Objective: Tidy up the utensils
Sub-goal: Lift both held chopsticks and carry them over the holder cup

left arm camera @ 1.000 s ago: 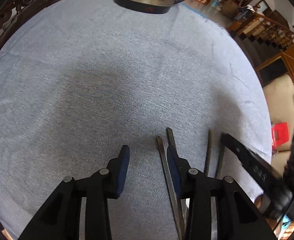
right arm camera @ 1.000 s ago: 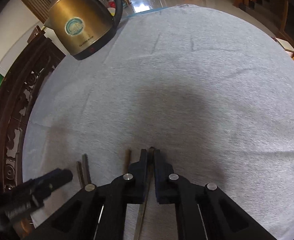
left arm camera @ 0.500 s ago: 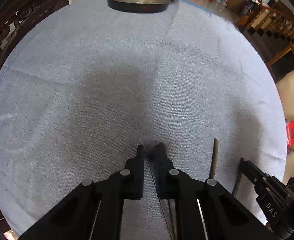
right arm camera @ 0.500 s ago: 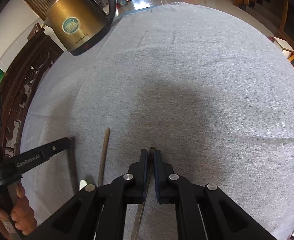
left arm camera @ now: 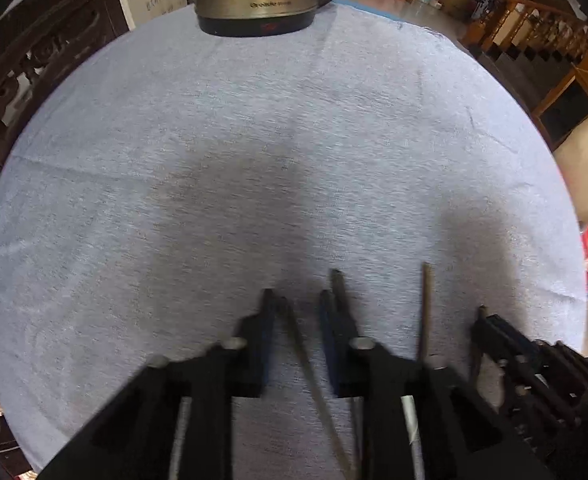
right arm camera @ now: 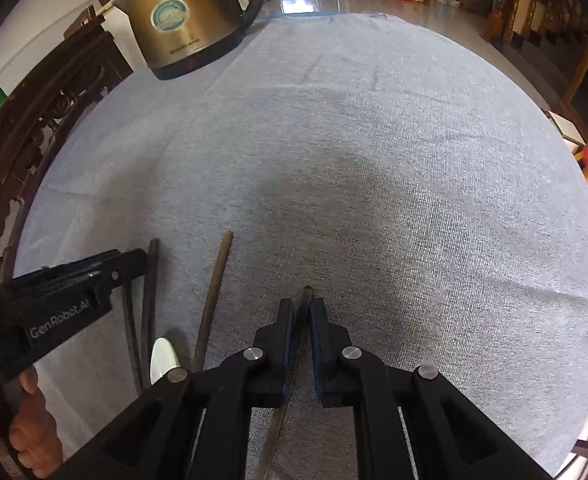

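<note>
Dark chopstick [right arm camera: 303, 322] pinched in right hand-held gripper [right arm camera: 302, 312] (left hand-held gripper [left arm camera: 297, 312] parted).

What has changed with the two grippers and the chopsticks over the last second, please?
The left gripper closed on a dark chopstick half a second ago and has now reopened, with the chopstick lying loose between its fingers. The right gripper has stayed shut on its own chopstick. The brown chopstick and the kettle have not moved on the cloth.
</note>
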### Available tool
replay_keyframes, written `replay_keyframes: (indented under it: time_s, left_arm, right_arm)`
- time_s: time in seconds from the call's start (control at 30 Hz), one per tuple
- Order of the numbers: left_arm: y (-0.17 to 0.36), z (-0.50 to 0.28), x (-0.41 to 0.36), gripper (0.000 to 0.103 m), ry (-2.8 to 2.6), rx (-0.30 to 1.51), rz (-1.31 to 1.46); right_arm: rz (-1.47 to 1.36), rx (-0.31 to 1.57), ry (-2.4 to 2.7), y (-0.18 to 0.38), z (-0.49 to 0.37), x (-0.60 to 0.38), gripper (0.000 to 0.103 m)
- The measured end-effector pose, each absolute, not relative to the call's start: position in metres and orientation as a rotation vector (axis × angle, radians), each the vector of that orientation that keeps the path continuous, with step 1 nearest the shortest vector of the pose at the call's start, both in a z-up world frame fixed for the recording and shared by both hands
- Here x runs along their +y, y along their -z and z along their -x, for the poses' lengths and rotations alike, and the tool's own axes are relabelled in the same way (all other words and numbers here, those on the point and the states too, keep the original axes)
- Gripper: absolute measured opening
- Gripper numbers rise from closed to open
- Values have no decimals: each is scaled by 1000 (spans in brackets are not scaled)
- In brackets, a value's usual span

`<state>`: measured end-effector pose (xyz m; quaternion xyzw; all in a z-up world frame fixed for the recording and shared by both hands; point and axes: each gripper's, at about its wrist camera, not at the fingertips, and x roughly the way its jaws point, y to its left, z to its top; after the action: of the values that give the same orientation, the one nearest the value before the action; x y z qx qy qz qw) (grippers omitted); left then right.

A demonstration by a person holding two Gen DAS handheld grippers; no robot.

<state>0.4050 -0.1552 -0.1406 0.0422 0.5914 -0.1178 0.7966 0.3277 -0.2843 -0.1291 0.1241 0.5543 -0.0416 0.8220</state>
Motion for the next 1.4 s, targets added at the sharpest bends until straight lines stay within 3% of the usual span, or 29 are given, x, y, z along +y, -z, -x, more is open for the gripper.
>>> replay_keyframes:
  time_s: [0.27,0.63,0.83,1.4]
  left_arm:
    - [130,-391,-111,8,257,1217,54]
    - [19,-290,-31,7,208,856,127]
    - [-16,-226,-1,7,188,710,141]
    - [-85,-129,11,5,205,505,161]
  right_arm:
    - [-361,1024,48,100,-289,-304,8]
    - [-394,691,138,23,-176,-319,7]
    - [-405,528,182,-15,-110,-311,7]
    - [-305,252,229,-87,-15,-268,7]
